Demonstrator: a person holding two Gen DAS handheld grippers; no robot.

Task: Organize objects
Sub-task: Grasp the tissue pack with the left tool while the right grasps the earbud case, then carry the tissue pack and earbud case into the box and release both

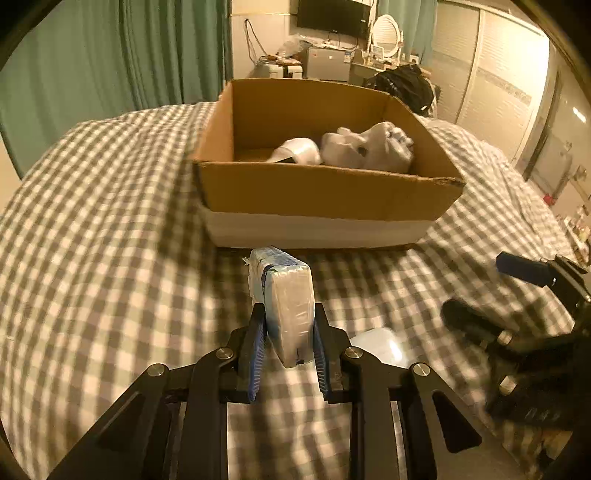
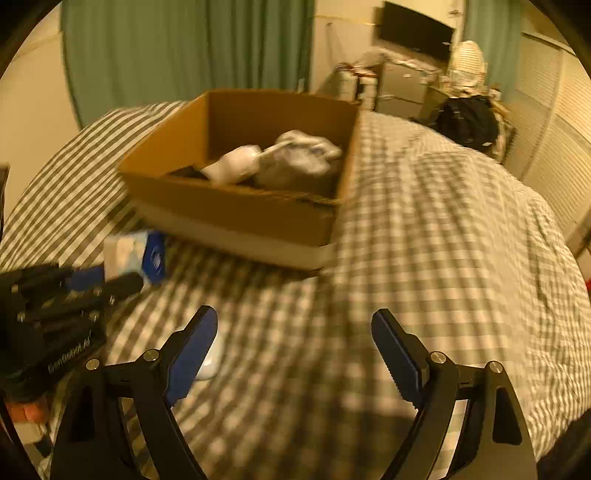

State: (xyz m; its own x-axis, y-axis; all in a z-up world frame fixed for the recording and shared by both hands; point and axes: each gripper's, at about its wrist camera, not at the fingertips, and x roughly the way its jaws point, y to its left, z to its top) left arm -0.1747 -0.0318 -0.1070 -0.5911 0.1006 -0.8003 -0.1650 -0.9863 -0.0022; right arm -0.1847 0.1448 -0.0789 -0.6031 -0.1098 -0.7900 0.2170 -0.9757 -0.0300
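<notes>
My left gripper (image 1: 289, 321) is shut on a white and blue tissue pack (image 1: 286, 295), which stands upright between the blue pads just above the checked bedspread. From the right wrist view the same tissue pack (image 2: 133, 254) and the left gripper (image 2: 110, 284) show at the left. A cardboard box (image 1: 325, 192) sits ahead on the bed; white bundles (image 1: 369, 147) lie inside it. My right gripper (image 2: 295, 328) is open over the bedspread with nothing between its fingers. A small white object (image 2: 210, 362) lies beside its left finger, and the same white object (image 1: 380, 350) shows in the left wrist view.
The bed (image 1: 110, 240) with a grey and white checked cover fills both views. Green curtains (image 1: 110, 55) hang behind it. A desk with a monitor (image 1: 332, 16), a mirror and a dark bag (image 1: 406, 85) stands at the far end. Sliding wardrobe doors (image 1: 498, 74) are at right.
</notes>
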